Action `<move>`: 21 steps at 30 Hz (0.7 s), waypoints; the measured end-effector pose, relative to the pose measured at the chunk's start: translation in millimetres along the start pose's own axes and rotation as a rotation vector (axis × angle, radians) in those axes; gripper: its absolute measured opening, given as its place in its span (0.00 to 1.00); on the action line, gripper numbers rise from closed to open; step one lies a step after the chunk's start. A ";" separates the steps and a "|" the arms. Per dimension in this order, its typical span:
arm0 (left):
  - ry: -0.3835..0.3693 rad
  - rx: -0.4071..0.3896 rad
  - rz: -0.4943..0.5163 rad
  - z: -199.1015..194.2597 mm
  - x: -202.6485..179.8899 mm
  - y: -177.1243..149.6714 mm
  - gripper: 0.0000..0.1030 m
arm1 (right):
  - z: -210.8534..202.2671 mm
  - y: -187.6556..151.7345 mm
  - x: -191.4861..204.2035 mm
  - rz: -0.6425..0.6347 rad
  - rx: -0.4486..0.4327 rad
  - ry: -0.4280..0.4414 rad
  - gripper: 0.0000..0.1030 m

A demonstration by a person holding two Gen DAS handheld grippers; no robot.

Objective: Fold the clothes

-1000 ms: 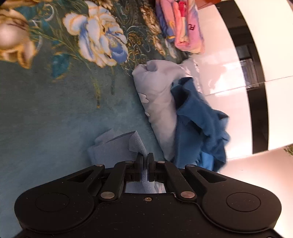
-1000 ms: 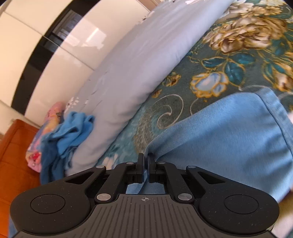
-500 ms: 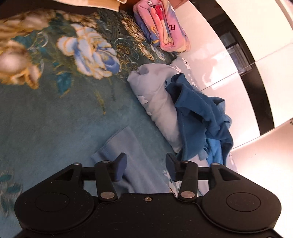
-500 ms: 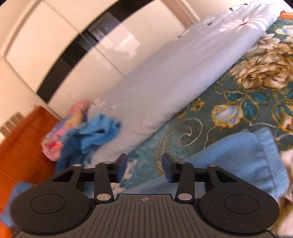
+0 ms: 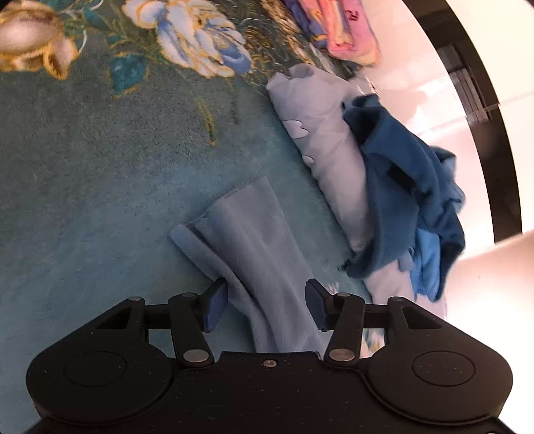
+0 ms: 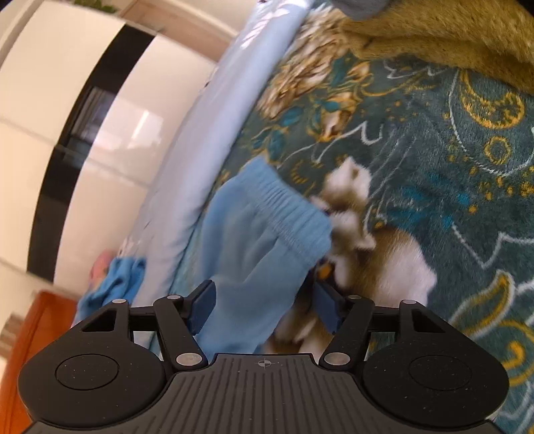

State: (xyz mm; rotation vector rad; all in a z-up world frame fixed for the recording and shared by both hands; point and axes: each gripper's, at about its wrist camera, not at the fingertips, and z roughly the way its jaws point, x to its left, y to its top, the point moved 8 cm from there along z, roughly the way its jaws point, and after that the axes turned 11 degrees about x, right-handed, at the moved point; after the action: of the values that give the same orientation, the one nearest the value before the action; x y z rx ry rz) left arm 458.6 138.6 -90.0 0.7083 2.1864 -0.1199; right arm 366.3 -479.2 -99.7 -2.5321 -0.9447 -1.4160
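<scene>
Light blue fleece trousers lie flat on a teal floral blanket [image 5: 83, 173]. The left wrist view shows their folded leg end [image 5: 247, 240] running under my left gripper [image 5: 265, 308], which is open above it and holds nothing. The right wrist view shows the elastic waistband end [image 6: 277, 207] on the blanket [image 6: 450, 167]. My right gripper [image 6: 263, 308] is open above the cloth and holds nothing.
A grey-blue rolled duvet [image 5: 320, 133] lies along the blanket's edge, with a heap of dark blue clothes [image 5: 410, 193] on it. A folded pink cloth [image 5: 343, 30] lies beyond. White glossy wardrobe doors [image 6: 110, 140] stand past the bed. A tan blanket [image 6: 450, 30] lies at the far end.
Both grippers were shut on the trousers one second ago. Both have opened and let go, and the trousers now lie flat on the blanket. The right view has swung toward the waistband.
</scene>
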 end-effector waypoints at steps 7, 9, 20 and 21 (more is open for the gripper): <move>0.012 -0.058 -0.030 6.1 1.5 7.7 0.04 | 15.2 22.0 0.0 0.014 -0.034 0.020 0.37; 0.001 -0.076 -0.053 2.0 2.0 8.0 0.03 | 17.8 26.5 1.5 0.006 -0.030 0.000 0.15; -0.129 -0.082 0.013 -103.3 7.2 -7.9 0.03 | -39.8 23.6 18.5 -0.102 -0.066 -0.006 0.07; -0.102 -0.075 0.027 -106.3 16.7 -12.0 0.03 | -38.2 20.4 10.0 -0.077 -0.045 -0.008 0.07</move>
State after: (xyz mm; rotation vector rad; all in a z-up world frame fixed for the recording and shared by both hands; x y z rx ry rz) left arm 371.4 169.2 -33.5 0.6745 2.0721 -0.0581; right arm 353.2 -504.7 -65.8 -2.5610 -1.0343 -1.4647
